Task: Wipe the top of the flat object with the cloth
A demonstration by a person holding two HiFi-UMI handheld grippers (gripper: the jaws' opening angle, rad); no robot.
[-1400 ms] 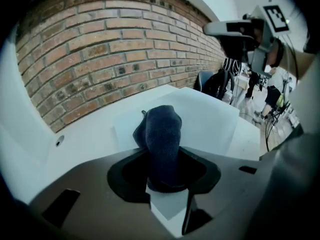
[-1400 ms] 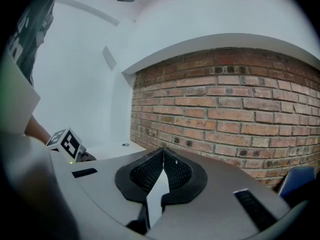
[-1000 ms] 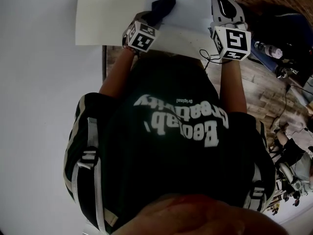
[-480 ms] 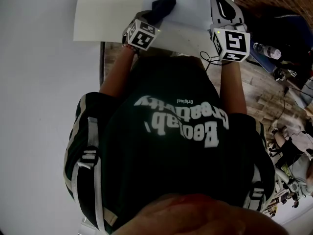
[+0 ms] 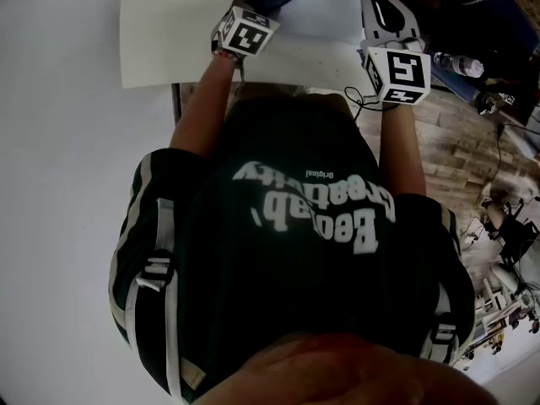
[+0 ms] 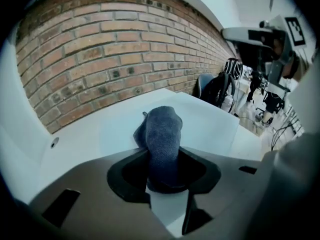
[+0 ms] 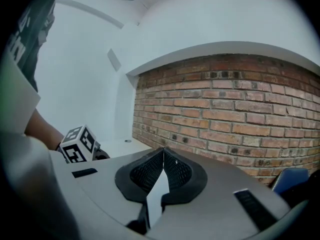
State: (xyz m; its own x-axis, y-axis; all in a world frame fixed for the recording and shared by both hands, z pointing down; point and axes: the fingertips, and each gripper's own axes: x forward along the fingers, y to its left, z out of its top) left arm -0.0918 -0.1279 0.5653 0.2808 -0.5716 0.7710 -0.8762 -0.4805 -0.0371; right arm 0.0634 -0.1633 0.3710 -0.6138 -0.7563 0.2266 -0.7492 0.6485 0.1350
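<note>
Grips cloth (image 6: 162, 134) in left gripper (image 6: 162, 170), seemingly touching board (image 5: 169, 32) at its far part. Press flat, sweep overlapping strokes toward near edge, avoid bunching. Right gripper (image 7: 162, 170) clenched empty, idle alongside.

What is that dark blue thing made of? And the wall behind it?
The cloth looks like soft, fuzzy fabric, maybe terry or microfibre: its surface is nubbly and matte, and it bunches in folds. The wall looks like rough, matte reddish brick, with paler mortar lines between the blocks.
</note>
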